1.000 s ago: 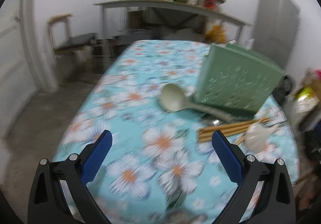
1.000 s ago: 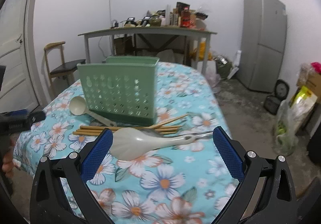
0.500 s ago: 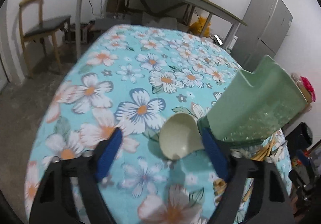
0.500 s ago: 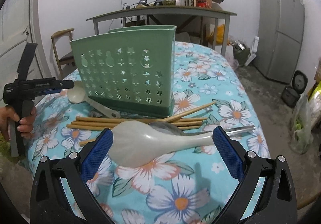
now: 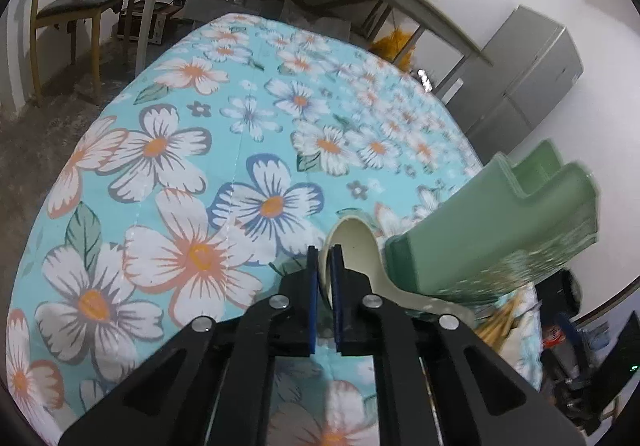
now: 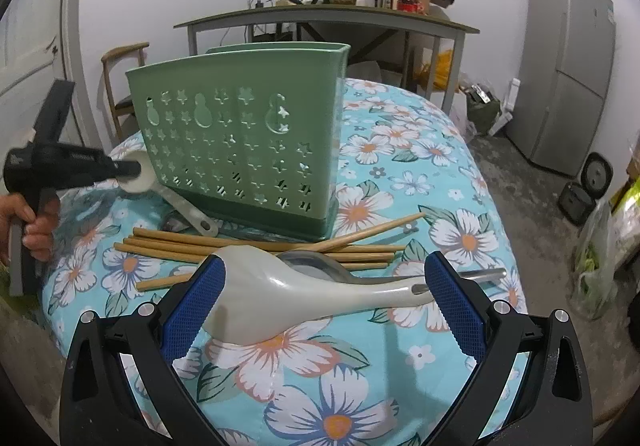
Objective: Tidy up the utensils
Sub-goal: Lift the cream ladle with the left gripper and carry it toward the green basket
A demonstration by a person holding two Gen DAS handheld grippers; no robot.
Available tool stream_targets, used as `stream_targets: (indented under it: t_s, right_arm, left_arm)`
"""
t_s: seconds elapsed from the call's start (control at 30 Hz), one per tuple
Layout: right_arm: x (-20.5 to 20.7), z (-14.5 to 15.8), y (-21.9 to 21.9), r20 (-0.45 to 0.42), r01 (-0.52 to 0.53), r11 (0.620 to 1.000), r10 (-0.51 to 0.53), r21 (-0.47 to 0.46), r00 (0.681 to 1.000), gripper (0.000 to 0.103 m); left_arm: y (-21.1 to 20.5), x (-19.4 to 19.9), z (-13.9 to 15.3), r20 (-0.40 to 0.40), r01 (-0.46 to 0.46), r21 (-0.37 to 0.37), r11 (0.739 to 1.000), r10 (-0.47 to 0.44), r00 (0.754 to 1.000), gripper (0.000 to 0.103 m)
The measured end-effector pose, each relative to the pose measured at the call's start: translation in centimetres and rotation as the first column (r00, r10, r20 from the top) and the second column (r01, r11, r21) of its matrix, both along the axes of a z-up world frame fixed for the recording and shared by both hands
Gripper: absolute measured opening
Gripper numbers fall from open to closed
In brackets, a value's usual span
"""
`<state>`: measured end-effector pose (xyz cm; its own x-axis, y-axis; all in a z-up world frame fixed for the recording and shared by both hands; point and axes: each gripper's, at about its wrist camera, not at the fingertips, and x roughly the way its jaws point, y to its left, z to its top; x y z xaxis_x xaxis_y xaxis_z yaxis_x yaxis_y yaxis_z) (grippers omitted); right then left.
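A cream ladle (image 5: 356,246) lies on the flowered tablecloth (image 5: 192,174) beside the upright green perforated utensil holder (image 5: 492,230). My left gripper (image 5: 325,252) is shut on the rim of the ladle's bowl. The right wrist view shows that same left gripper (image 6: 132,168) at the ladle (image 6: 142,176), left of the holder (image 6: 240,138). My right gripper (image 6: 325,266) is open, low over the table. A white rice spoon (image 6: 304,292) lies between its fingers without touching them. Several wooden chopsticks (image 6: 256,248) and a metal spoon (image 6: 480,274) lie behind it.
A person's hand (image 6: 36,222) grips the left tool's handle. A grey table (image 6: 328,12) loaded with bottles stands against the far wall, with a fridge (image 6: 568,66) to its right. A wooden chair (image 5: 80,6) stands at the back left. Bags (image 6: 600,246) sit on the floor at right.
My left gripper came down to the ladle and shut on the rim of its bowl. My right gripper moved closer to the white rice spoon and stayed open.
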<state>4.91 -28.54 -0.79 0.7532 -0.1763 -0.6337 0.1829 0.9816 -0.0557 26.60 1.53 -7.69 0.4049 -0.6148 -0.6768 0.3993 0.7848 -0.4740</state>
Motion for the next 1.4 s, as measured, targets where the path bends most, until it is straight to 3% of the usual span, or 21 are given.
stream_targets:
  t_s: [0.2, 0.3, 0.37, 0.4, 0.47, 0.57, 0.67, 0.8, 0.9, 0.97, 1.03, 1.17, 1.23, 1.3, 1.33, 1.4]
  right_arm:
    - [1.0, 0.7, 1.8, 0.001, -0.069, 0.997, 0.069, -0.027, 0.998, 0.095]
    - [2.3, 1.0, 3.5, 0.006, -0.130, 0.990, 0.131, -0.053, 0.991, 0.086]
    - [3.4, 0.9, 4.7, -0.010, -0.172, 0.981, 0.172, -0.094, 0.985, 0.074]
    - [4.4, 0.6, 5.7, -0.034, -0.201, 0.971, 0.198, -0.132, 0.980, 0.070]
    - [5.6, -0.1, 6.8, -0.082, -0.245, 0.954, 0.234, -0.171, 0.969, 0.053]
    - [7.8, -1.5, 8.1, -0.173, -0.303, 0.928, 0.268, -0.219, 0.948, 0.041]
    - [9.6, -2.7, 8.8, -0.255, -0.344, 0.908, 0.283, -0.239, 0.924, 0.034]
    - [10.5, -3.0, 9.5, -0.316, -0.387, 0.883, 0.299, -0.266, 0.900, 0.033]
    - [11.5, -3.2, 9.6, -0.402, -0.417, 0.884, 0.311, -0.209, 0.861, 0.022]
    - [11.5, -3.3, 9.9, -0.420, -0.435, 0.871, 0.315, -0.227, 0.851, 0.016]
    - [11.4, -3.4, 11.0, -0.449, -0.475, 0.843, 0.332, -0.254, 0.829, 0.011]
    - [11.3, -4.1, 12.9, -0.474, -0.534, 0.769, 0.346, -0.351, 0.810, 0.011]
    - [11.1, -4.4, 14.0, -0.480, -0.565, 0.722, 0.361, -0.399, 0.800, 0.018]
    - [10.0, -5.3, 15.9, -0.485, -0.596, 0.651, 0.374, -0.469, 0.790, 0.027]
    - [9.7, -5.8, 16.6, -0.499, -0.621, 0.580, 0.380, -0.527, 0.779, 0.031]
    - [9.4, -6.7, 17.7, -0.524, -0.650, 0.494, 0.386, -0.577, 0.759, 0.035]
  left_arm:
    - [2.7, -1.4, 2.7, 0.038, -0.039, -0.067, 0.997, 0.042, 0.998, 0.005]
    - [4.8, -2.1, 3.8, 0.066, -0.076, -0.087, 0.993, 0.082, 0.994, 0.005]
    - [5.9, -2.4, 4.3, 0.087, -0.096, -0.088, 0.991, 0.104, 0.991, 0.005]
    - [6.6, -2.4, 4.5, 0.093, -0.109, -0.093, 0.990, 0.118, 0.989, 0.005]
    - [7.6, -2.6, 4.7, 0.099, -0.128, -0.109, 0.986, 0.139, 0.985, 0.005]
    - [9.1, -2.6, 4.7, 0.108, -0.151, -0.129, 0.980, 0.166, 0.980, 0.005]
    - [10.0, -2.5, 4.2, 0.100, -0.164, -0.143, 0.976, 0.179, 0.979, 0.005]
    - [10.4, -2.1, 3.4, 0.094, -0.170, -0.145, 0.975, 0.185, 0.978, 0.005]
    - [10.8, -1.7, 2.8, 0.082, -0.176, -0.162, 0.971, 0.191, 0.978, 0.005]
    - [11.1, -1.5, 2.4, 0.073, -0.180, -0.173, 0.968, 0.195, 0.978, 0.005]
    - [11.3, -1.3, 2.1, 0.067, -0.183, -0.178, 0.967, 0.197, 0.978, 0.005]
    - [12.0, -0.9, 1.6, 0.053, -0.193, -0.193, 0.962, 0.207, 0.977, 0.005]
    - [12.2, -0.7, 1.5, 0.051, -0.196, -0.195, 0.961, 0.209, 0.977, 0.005]
    - [12.2, -0.6, 1.4, 0.048, -0.196, -0.197, 0.960, 0.210, 0.977, 0.005]
    - [12.3, -0.6, 1.3, 0.046, -0.196, -0.198, 0.960, 0.209, 0.977, 0.005]
    - [12.3, -0.5, 1.2, 0.045, -0.194, -0.198, 0.961, 0.207, 0.977, 0.005]
